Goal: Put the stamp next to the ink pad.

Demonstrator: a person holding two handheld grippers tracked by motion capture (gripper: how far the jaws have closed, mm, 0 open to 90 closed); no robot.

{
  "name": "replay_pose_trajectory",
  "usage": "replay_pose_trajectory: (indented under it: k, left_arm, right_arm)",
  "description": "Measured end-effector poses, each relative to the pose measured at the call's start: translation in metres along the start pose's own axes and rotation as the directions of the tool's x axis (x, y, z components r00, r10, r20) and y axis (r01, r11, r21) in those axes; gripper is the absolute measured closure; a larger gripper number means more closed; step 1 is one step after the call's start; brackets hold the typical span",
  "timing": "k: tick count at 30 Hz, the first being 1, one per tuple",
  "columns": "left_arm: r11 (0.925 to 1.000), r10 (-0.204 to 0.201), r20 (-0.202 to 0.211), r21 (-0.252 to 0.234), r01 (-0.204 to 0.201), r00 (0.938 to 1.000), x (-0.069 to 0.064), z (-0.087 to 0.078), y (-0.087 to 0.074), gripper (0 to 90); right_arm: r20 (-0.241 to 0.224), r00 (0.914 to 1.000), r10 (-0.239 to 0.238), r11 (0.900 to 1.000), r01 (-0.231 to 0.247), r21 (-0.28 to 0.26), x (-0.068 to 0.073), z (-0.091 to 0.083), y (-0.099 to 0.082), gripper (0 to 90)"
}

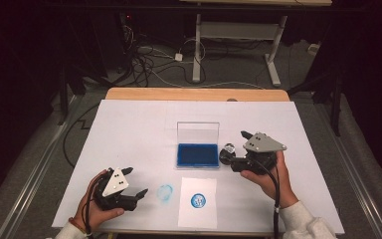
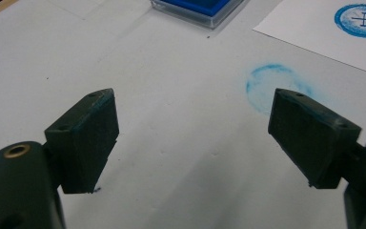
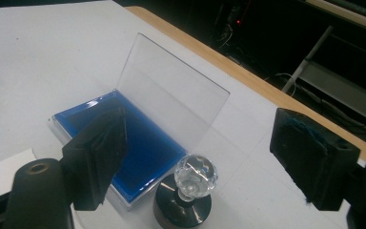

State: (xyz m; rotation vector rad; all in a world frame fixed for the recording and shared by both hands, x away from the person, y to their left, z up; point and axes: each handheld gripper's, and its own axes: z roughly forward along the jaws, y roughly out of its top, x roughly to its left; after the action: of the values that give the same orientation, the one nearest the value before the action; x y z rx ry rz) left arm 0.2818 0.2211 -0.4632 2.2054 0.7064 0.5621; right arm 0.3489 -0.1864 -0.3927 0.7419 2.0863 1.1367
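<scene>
A blue ink pad (image 1: pixel 197 155) (image 3: pixel 138 148) lies mid-table in a clear case with its lid (image 1: pixel 198 132) (image 3: pixel 171 95) standing open. Just right of it stands a round black stamp with a crystal knob (image 1: pixel 227 151) (image 3: pixel 194 177). My right gripper (image 1: pixel 233 149) (image 3: pixel 205 155) is open, its jaws on either side of the stamp without touching it. A white paper sheet (image 1: pixel 197 201) (image 2: pixel 314 33) near the front edge carries a round blue print (image 1: pixel 197 200) (image 2: pixel 362 20). A smudged blue ring (image 1: pixel 165 192) (image 2: pixel 271 86) marks the table left of the sheet. My left gripper (image 1: pixel 135 183) (image 2: pixel 195 138) is open and empty beside that ring.
The white tabletop (image 1: pixel 129 129) has a wooden strip (image 1: pixel 194 93) at its far edge. Beyond it on the floor lie tangled cables (image 1: pixel 149 59) and the legs of another desk (image 1: pixel 273 55). A hand holds each gripper near the front edge.
</scene>
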Motion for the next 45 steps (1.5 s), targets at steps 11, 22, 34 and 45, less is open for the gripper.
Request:
replay_pose_trajectory:
  k: [11, 22, 34, 45]
  left_arm:
    - [1.0, 0.002, 0.0, 0.001, -0.002, 1.0, 0.0, 0.0, 0.0, 17.1]
    - [1.0, 0.002, 0.0, 0.002, -0.002, 1.0, -0.001, 0.001, 0.0, 17.1]
    - [0.9999, 0.008, -0.003, 0.009, -0.008, 1.0, -0.002, 0.003, 0.001, 17.1]
    - [0.9998, 0.016, -0.007, 0.014, -0.015, 0.9999, -0.003, 0.004, 0.002, 17.1]
  right_arm:
    - [-0.005, 0.9996, -0.028, 0.9994, 0.028, -0.021, 0.006, -0.018, -0.001, 20.6]
    - [-0.012, 0.9992, -0.039, 0.9984, 0.039, -0.041, 0.008, -0.033, -0.005, 20.6]
    - [-0.015, 0.9973, -0.072, 0.9964, 0.072, -0.046, 0.009, -0.048, -0.018, 20.2]
    - [-0.002, 0.9972, -0.074, 0.9954, 0.074, -0.061, 0.006, -0.06, -0.034, 20.2]
